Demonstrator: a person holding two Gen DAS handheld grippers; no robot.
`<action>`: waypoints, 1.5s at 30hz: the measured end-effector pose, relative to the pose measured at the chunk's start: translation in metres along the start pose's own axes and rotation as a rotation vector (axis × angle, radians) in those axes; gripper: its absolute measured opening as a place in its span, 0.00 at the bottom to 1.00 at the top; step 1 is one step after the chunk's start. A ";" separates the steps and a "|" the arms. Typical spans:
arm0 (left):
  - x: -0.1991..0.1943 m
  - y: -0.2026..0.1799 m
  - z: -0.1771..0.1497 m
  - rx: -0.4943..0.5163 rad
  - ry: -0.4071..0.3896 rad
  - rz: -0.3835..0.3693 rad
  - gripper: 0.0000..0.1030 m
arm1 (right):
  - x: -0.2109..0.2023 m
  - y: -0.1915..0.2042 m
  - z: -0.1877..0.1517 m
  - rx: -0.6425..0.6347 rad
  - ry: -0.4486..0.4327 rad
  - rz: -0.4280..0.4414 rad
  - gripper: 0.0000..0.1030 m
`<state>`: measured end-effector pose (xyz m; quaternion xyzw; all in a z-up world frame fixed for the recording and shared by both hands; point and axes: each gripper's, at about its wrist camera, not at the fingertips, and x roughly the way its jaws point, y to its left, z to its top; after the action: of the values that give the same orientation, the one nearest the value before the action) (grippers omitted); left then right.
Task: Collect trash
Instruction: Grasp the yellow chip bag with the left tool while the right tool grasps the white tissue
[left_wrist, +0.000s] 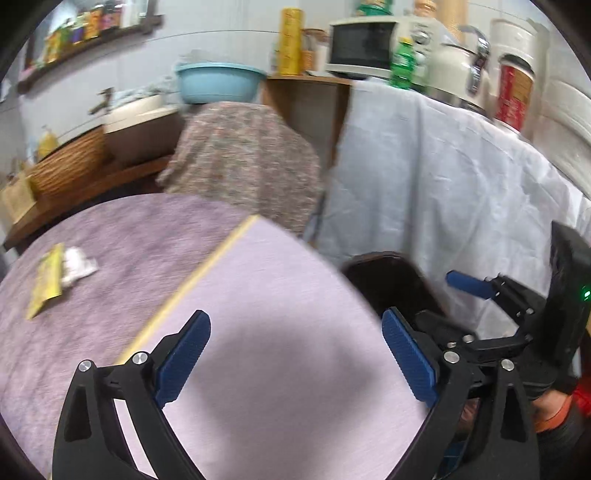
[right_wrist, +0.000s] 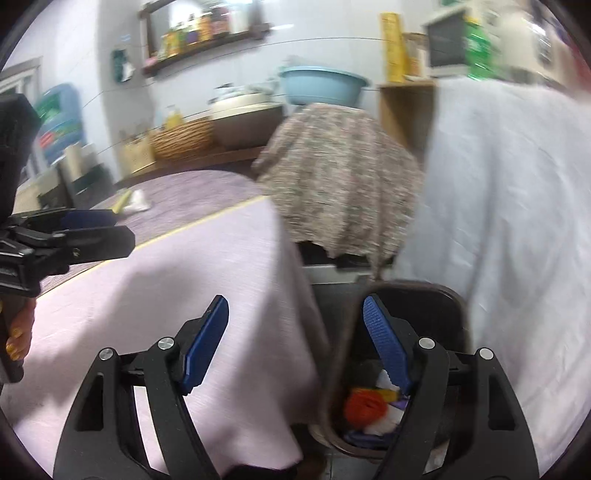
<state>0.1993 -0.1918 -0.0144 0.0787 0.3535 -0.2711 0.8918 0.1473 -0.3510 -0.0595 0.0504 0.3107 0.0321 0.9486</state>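
Trash: a flat yellow wrapper and a crumpled white paper scrap lie touching each other on the darker purple cloth at the far left of the round worktop, well apart from both tools.

Left wrist view. Left gripper hangs over the pale lilac cloth on the near part of the worktop; jaws wide apart, nothing between the blue ribbed pads. A thin yellow seam separates the lilac cloth from the purple one. Right gripper enters from the right edge, seen side-on above the rim of a dark brown plastic bin; its jaws cannot be judged here. A hand in a red sleeve shows at the lower right, partly hidden. Behind: a white sheet draped over furniture, a floral cloth over another object, a light blue plastic basin. Picture blurred.

Right wrist view. Right gripper straddles the worktop edge and the bin; jaws apart, empty. Inside the bin, more trash: a crumpled orange-red piece, white paper, something yellow and purple; details blurred. Left gripper at the left edge, side-on, a hand with yellow nails on its handle. The wrapper and scrap appear small on the far purple cloth.
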 end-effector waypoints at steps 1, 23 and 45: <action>-0.004 0.009 -0.001 -0.010 -0.001 0.011 0.90 | 0.003 0.011 0.003 -0.017 0.005 0.019 0.73; -0.043 0.257 -0.058 -0.236 0.023 0.334 0.84 | 0.129 0.193 0.091 -0.152 0.185 0.372 0.73; 0.039 0.295 -0.018 -0.101 0.110 0.418 0.12 | 0.211 0.222 0.130 -0.155 0.230 0.350 0.73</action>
<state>0.3715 0.0453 -0.0692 0.1201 0.3908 -0.0573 0.9108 0.3879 -0.1212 -0.0536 0.0266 0.4000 0.2255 0.8880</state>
